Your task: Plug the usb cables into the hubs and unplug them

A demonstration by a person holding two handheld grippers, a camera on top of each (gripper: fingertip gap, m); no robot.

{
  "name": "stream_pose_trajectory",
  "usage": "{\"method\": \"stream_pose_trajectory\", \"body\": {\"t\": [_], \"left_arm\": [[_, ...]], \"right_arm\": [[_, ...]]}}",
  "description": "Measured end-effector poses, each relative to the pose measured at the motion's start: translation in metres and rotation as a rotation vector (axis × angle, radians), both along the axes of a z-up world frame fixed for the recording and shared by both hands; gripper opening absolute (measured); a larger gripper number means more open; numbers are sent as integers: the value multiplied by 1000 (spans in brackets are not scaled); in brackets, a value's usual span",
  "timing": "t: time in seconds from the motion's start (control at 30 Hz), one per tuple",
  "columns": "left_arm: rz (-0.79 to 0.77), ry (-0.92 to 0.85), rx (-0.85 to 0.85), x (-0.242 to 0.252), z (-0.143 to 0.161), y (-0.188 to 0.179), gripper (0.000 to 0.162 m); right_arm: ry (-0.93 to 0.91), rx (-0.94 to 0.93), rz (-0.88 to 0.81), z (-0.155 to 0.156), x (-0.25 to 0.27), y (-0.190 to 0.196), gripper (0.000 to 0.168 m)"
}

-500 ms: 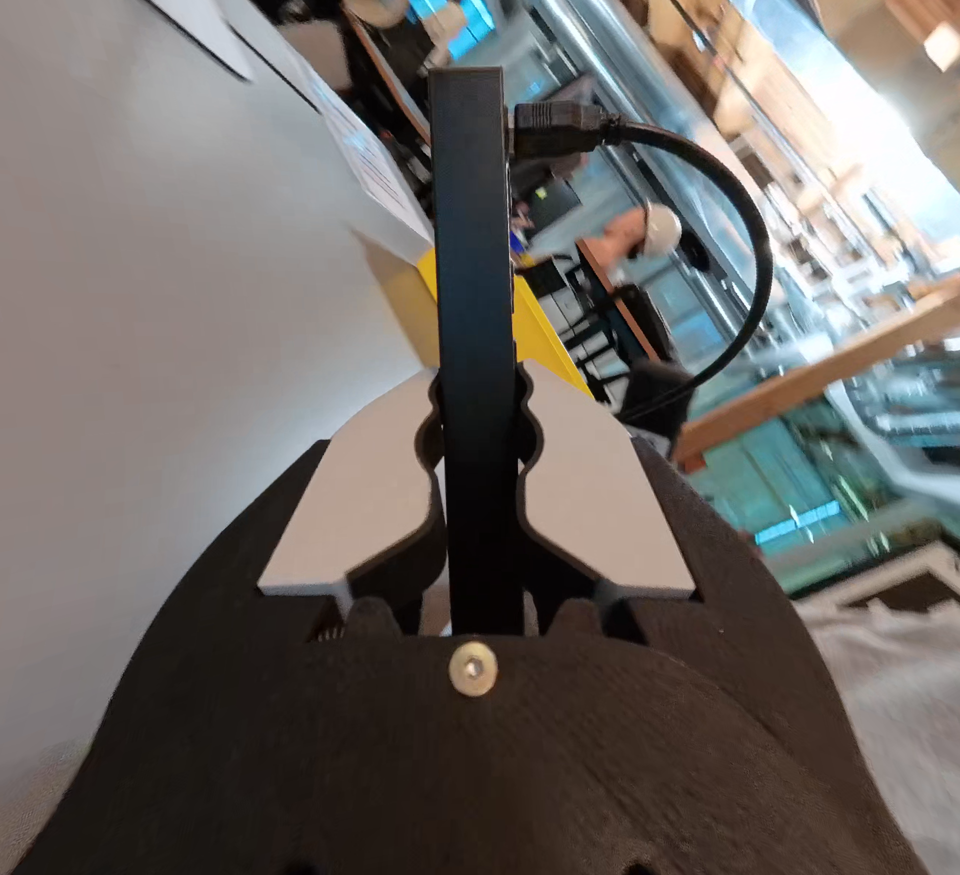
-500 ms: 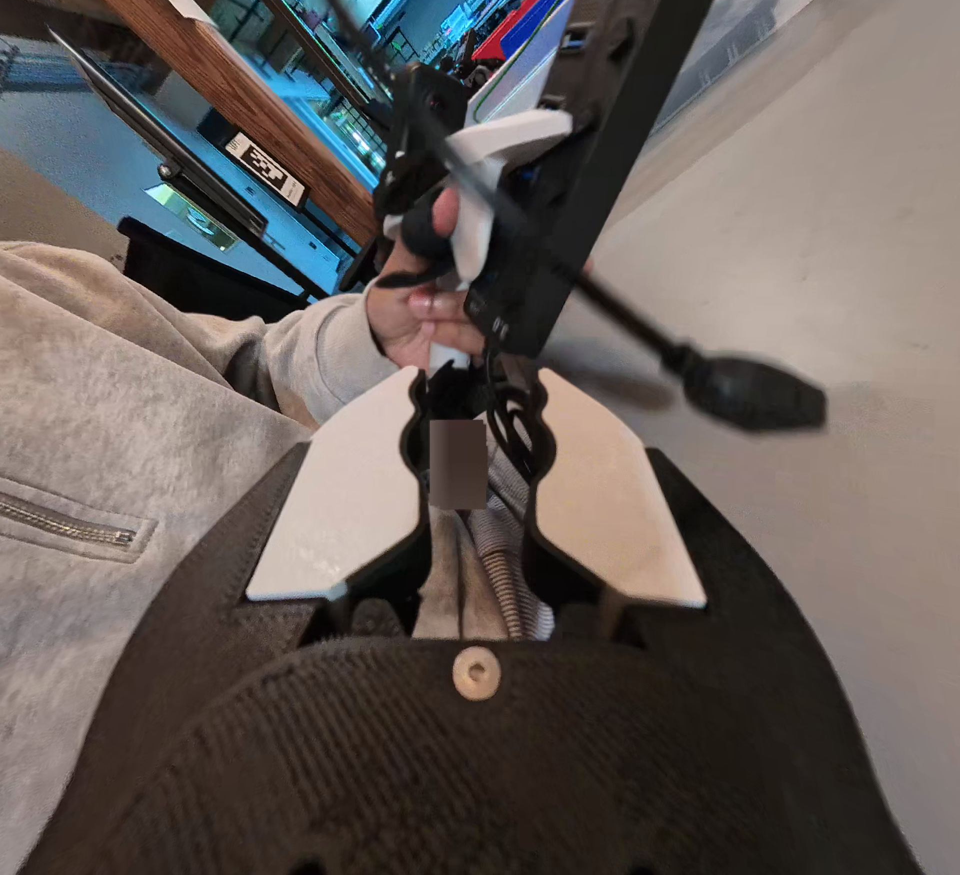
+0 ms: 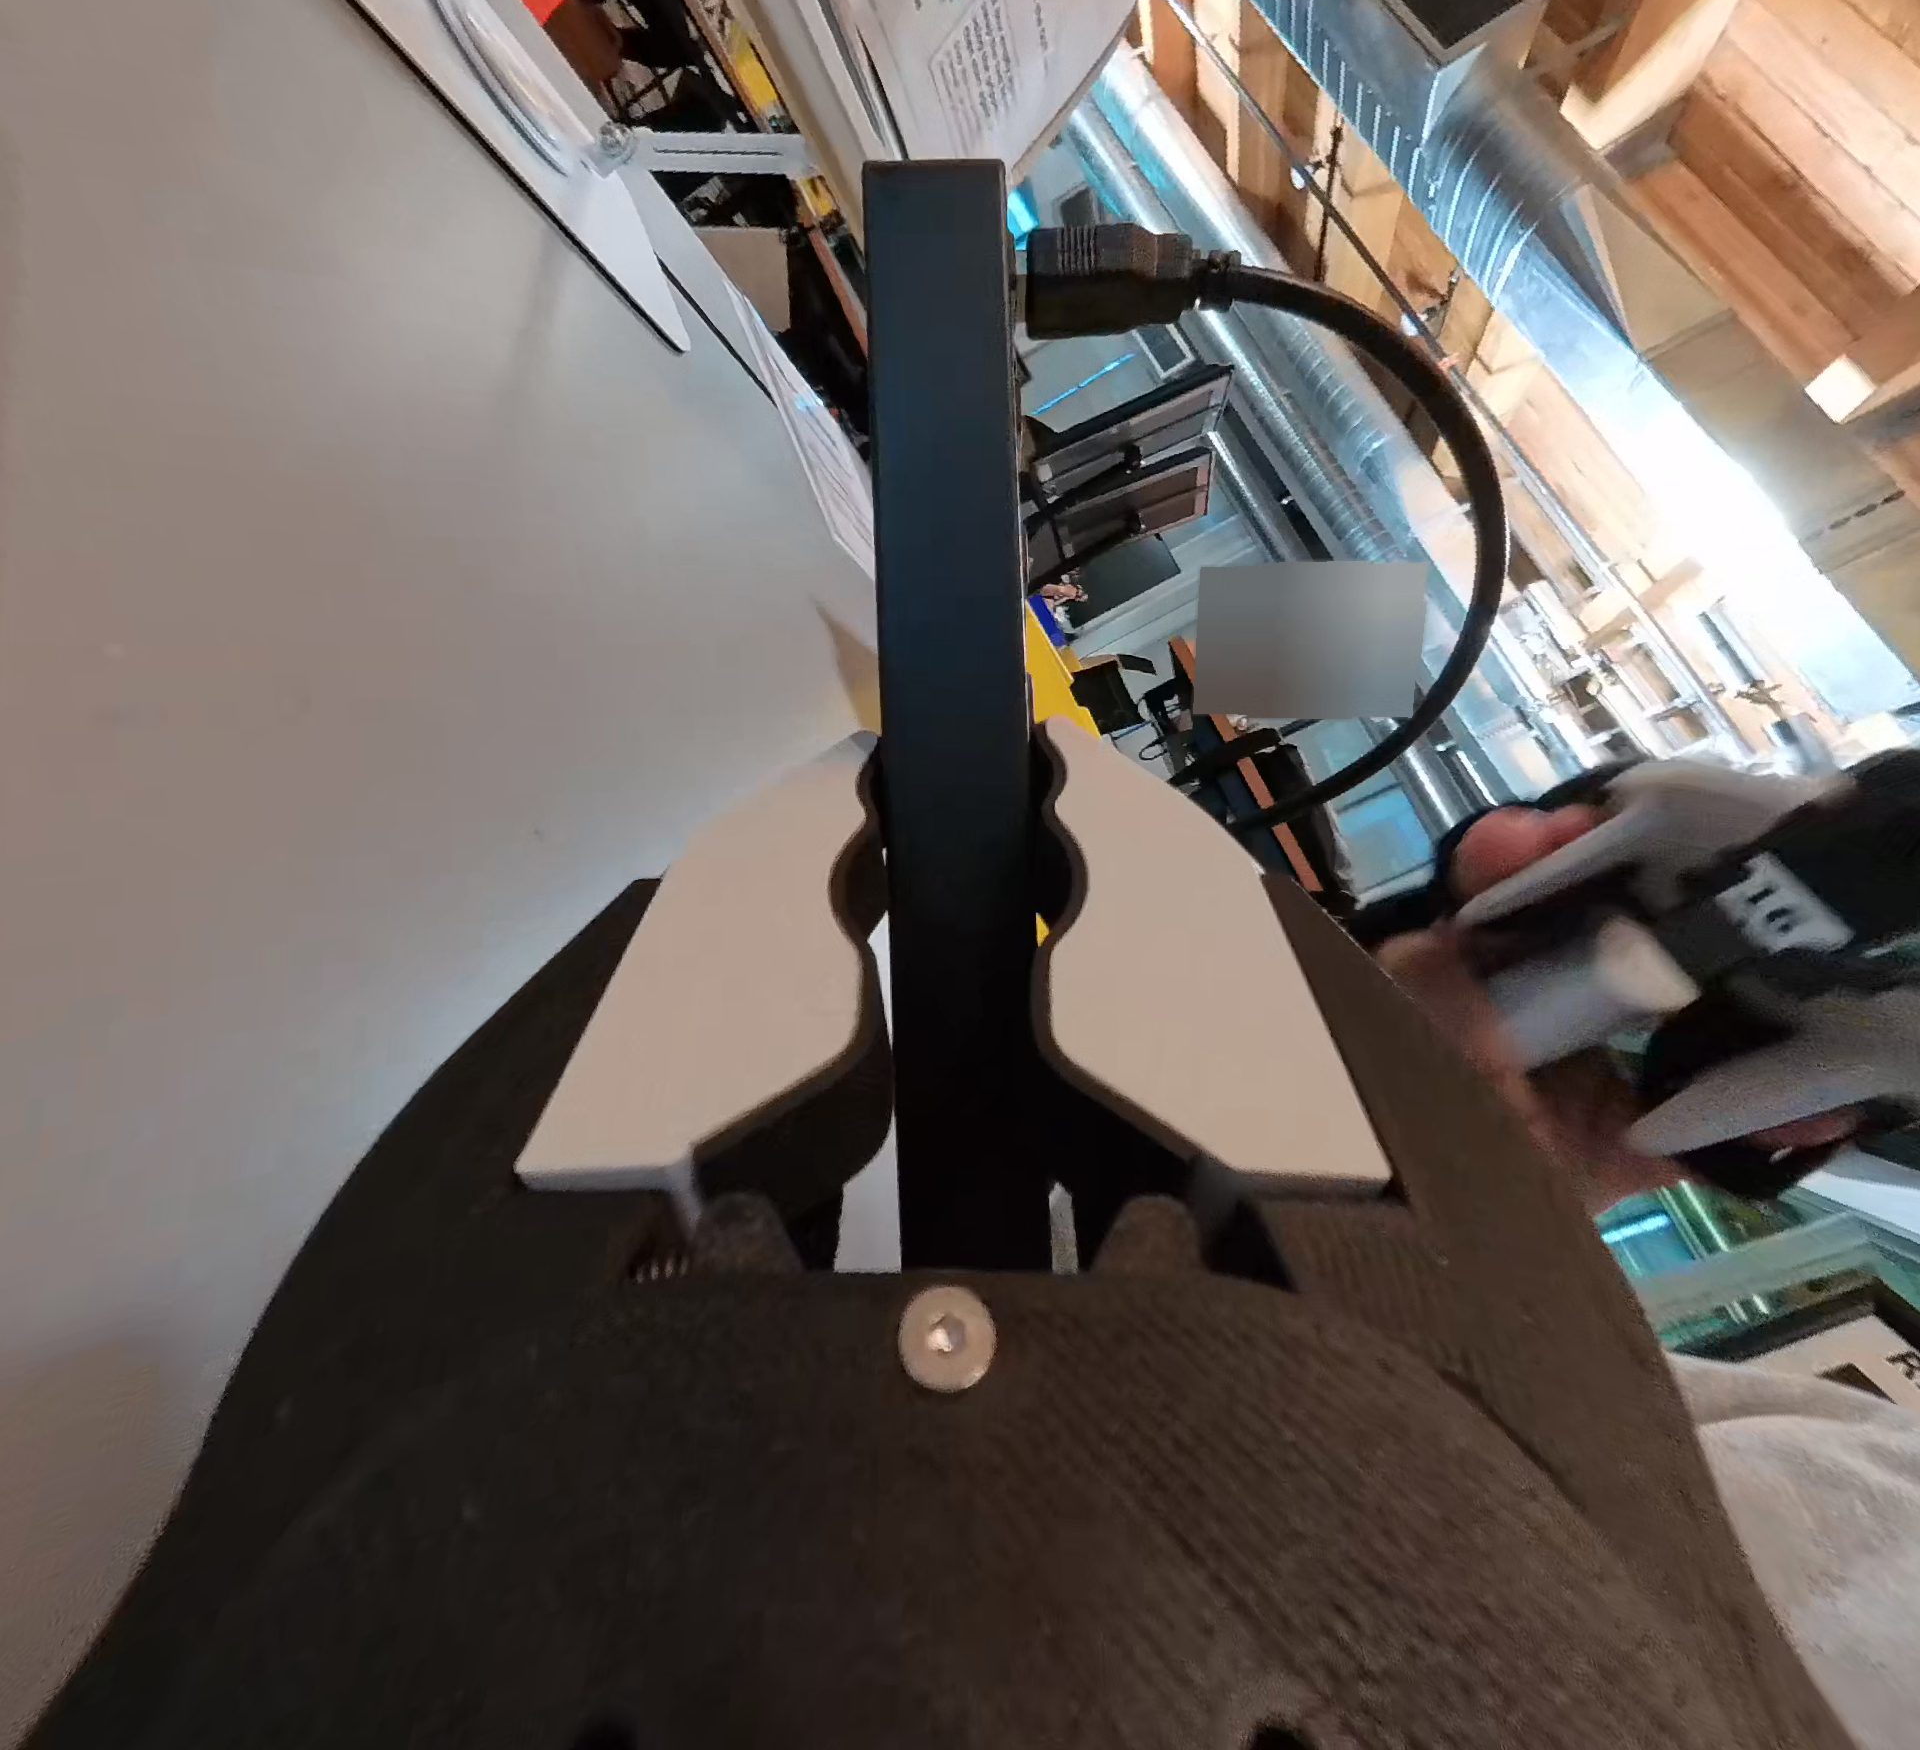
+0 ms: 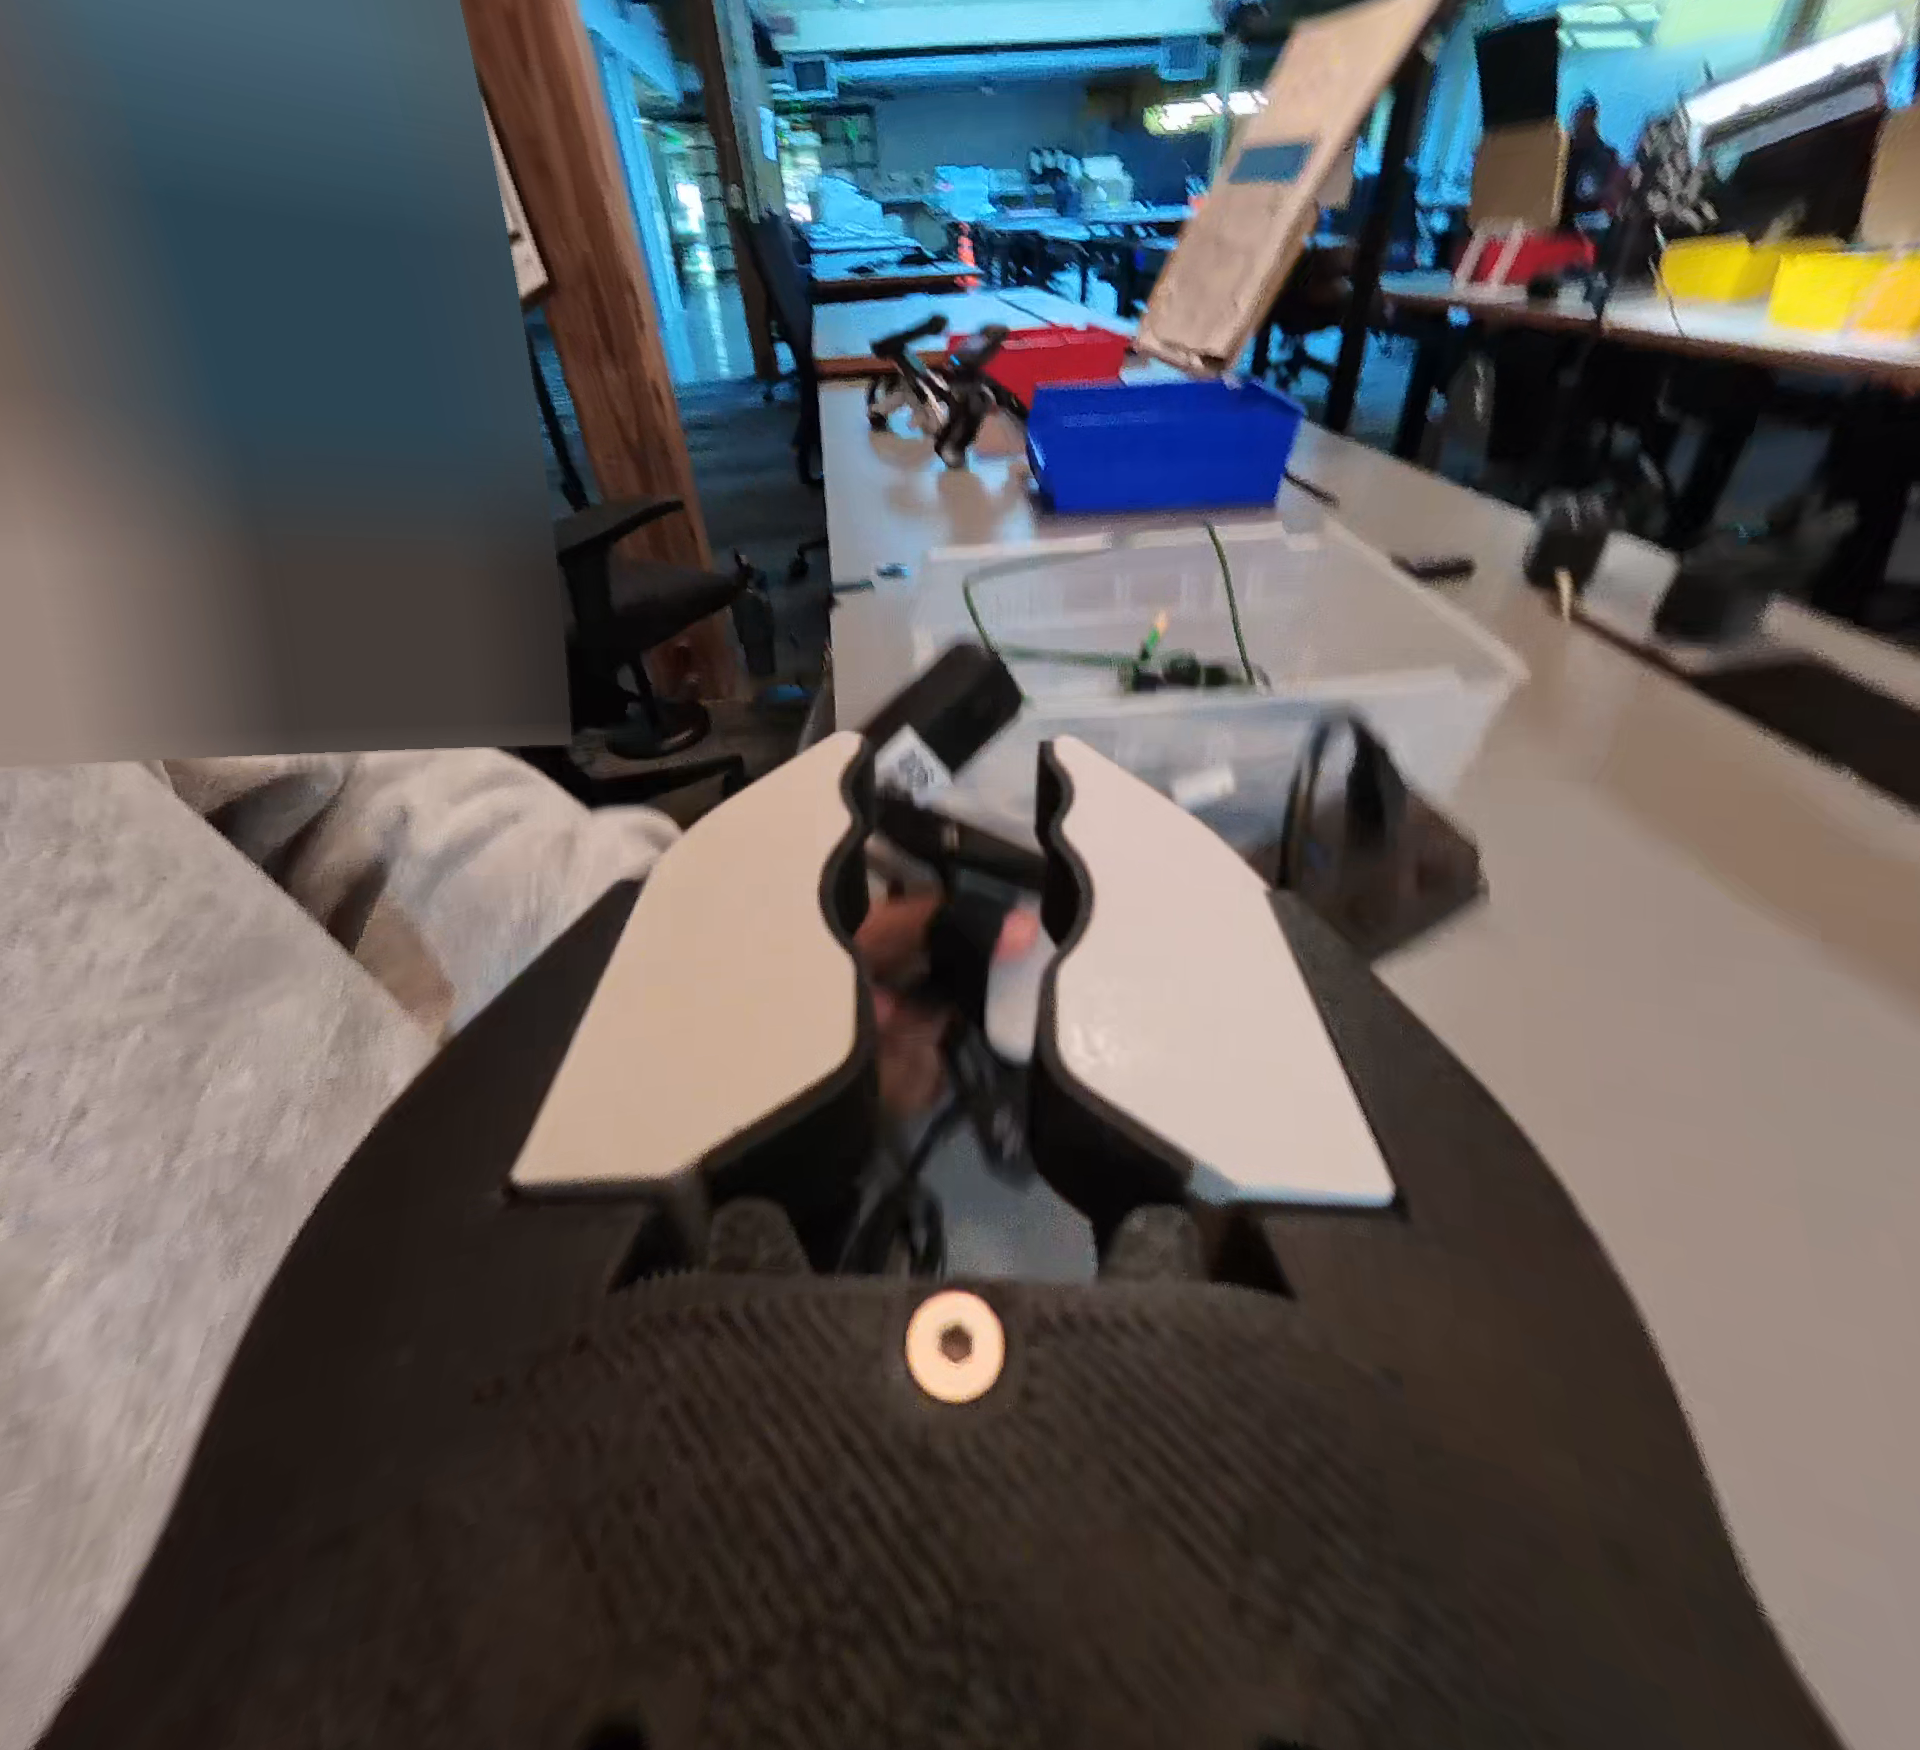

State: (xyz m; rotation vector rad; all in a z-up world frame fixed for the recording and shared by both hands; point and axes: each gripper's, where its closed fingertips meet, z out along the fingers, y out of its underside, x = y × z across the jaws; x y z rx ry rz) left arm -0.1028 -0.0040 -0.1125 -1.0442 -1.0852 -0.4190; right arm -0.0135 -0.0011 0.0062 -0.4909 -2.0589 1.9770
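Note:
My left gripper (image 3: 951, 765) is shut on a long black usb hub (image 3: 940, 505) that sticks out forward between its fingers. A black usb plug (image 3: 1107, 298) sits in the hub's right side near its far end. Its cable (image 3: 1475, 537) loops down to the right. My right gripper (image 4: 951, 755) is open and holds nothing. Beyond its fingers I see a blurred hand (image 4: 904, 962) and a black block with a white sticker (image 4: 951, 724). The right gripper also shows blurred in the left wrist view (image 3: 1662, 973), right of the hub and apart from it.
The pale table (image 4: 1610, 1233) runs ahead. A clear plastic bin (image 4: 1351, 661) with a green wire stands on it, with a black object (image 4: 1361, 848) in front. A blue bin (image 4: 1164, 443) and a red bin (image 4: 1049, 355) are farther back. A grey sleeve (image 4: 208, 1025) lies left.
My right gripper has swung away from the hub and now faces along the table. It has come into the left wrist view at the right. The left gripper still holds the hub with the plug in.

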Motion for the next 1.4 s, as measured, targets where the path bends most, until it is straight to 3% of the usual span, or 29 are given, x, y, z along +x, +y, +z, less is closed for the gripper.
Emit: {"method": "stream_pose_trajectory", "body": {"t": [0.2, 0.33, 0.43, 0.57, 0.7, 0.8, 0.93, 1.4], "left_arm": [[5, 56, -41, 3, 1, 1, 26], [-7, 131, -106, 1, -1, 5, 26], [-3, 189, -182, -8, -7, 13, 26], [-62, 176, -216, -8, -17, 21, 26], [-82, 133, -198, -12, -20, 20, 25], [-107, 91, -194, -13, -25, 21, 25], [-124, 17, -177, -17, -31, 21, 25], [-111, -68, -134, -24, -36, 17, 25]], "right_arm": [[35, -68, 262, 79, -18, -88, 29], [4, 30, 350, 86, -50, -152, 27], [-37, 177, 333, 58, -98, -205, 24], [-213, 390, 225, -14, -178, -263, 34], [-311, 474, 70, -70, -243, -290, 31], [-357, 628, 35, -106, -261, -296, 29], [-332, 745, 53, -128, -263, -304, 21], [-371, 952, 80, -173, -265, -304, 29]]}}
